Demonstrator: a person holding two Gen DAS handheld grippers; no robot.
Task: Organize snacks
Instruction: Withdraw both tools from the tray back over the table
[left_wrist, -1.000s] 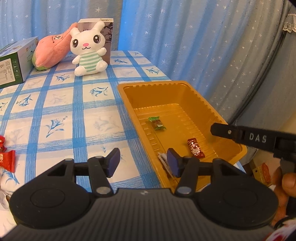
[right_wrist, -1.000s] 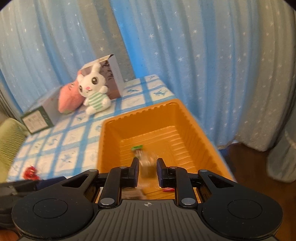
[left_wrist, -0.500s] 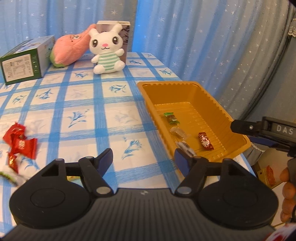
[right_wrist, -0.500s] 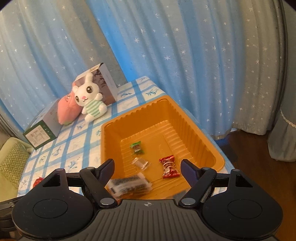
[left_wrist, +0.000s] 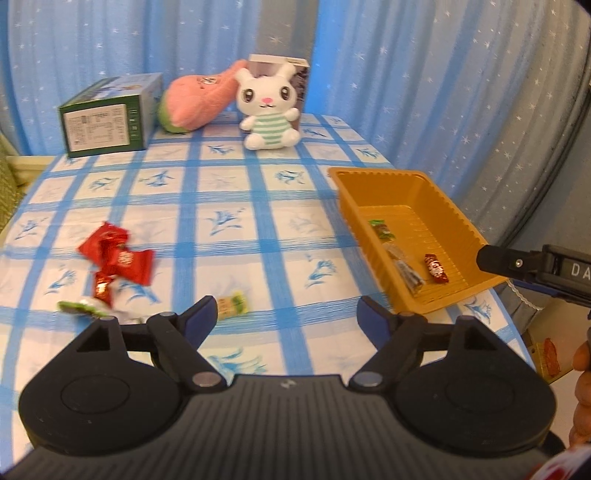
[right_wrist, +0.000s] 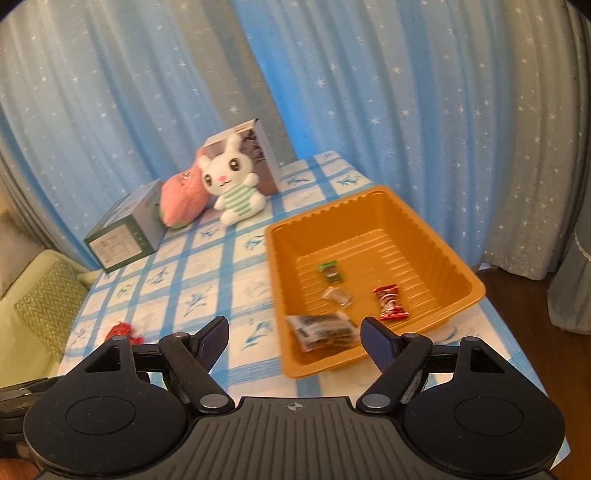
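Orange plastic tray (right_wrist: 458, 271) at the table's right edge, holding a green candy (right_wrist: 330, 271), a clear wrapper (right_wrist: 338, 296), a red candy (right_wrist: 388, 302) and a dark packet (right_wrist: 322, 330). Out on the blue-checked tablecloth (left_wrist: 229, 192), red wrapped snacks (left_wrist: 118, 254), a green-and-white candy (left_wrist: 83, 307) and a small yellow-green candy (left_wrist: 232, 305). Left gripper (left_wrist: 286, 314) with jaws opening, nothing between; right gripper (right_wrist: 293, 334) spread wide, empty, above the tray's near end.

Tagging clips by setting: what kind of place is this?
Probably a home room: star-print curtains behind a table with a blue checked tablecloth, a plush rabbit, and a cushioned seat beside it.
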